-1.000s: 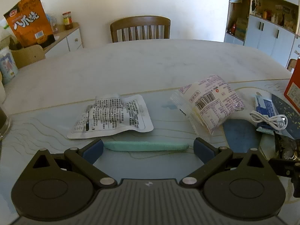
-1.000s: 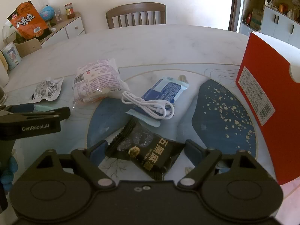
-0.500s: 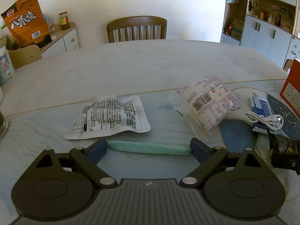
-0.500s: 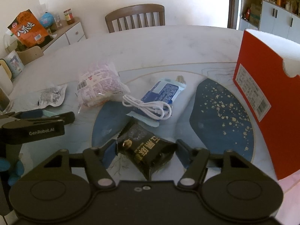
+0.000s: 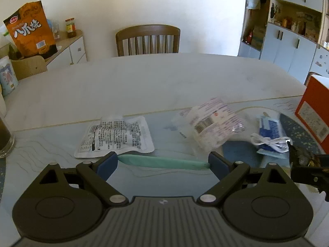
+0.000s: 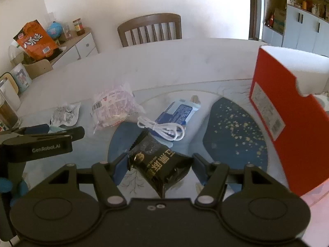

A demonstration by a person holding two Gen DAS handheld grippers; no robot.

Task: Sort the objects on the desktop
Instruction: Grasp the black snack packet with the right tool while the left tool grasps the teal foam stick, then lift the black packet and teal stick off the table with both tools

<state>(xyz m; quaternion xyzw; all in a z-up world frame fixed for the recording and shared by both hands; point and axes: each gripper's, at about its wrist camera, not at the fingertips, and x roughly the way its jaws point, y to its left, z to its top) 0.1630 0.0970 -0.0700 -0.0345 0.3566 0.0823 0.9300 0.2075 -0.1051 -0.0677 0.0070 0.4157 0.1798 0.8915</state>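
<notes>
Two hand-held grippers work over the pale marble-patterned counter [image 5: 164,78], each with something between its blue-padded jaws. The left gripper [image 5: 163,162] holds a long, flat mint-green strip [image 5: 164,162] lengthwise, one end against each pad, so its jaws stand wide; in the last second they narrowed a little onto the strip. The right gripper [image 6: 157,164] grips a small black foil snack packet with gold lettering [image 6: 162,164], tilted and pinched at its sides; its jaws have just closed in on the packet, and both pads press its edges.

In the left wrist view, a flat white printed sachet [image 5: 115,136] lies on the counter just beyond the strip. To its right sits a puffy clear bag with pink and white printing [image 5: 213,123], blurred in this view. Further right, a coiled white cable [image 5: 271,141] rests on a blue and white wrapped pack [image 5: 267,126]. A tall red box with a white top [image 6: 287,111] stands at the right edge, beside a dark blue speckled patch in the counter's pattern.

In the right wrist view the left gripper's black body shows at the left, with a blue-gloved hand [image 6: 5,185] beneath it. A brown wooden chair [image 5: 148,40] stands at the far side of the counter.
</notes>
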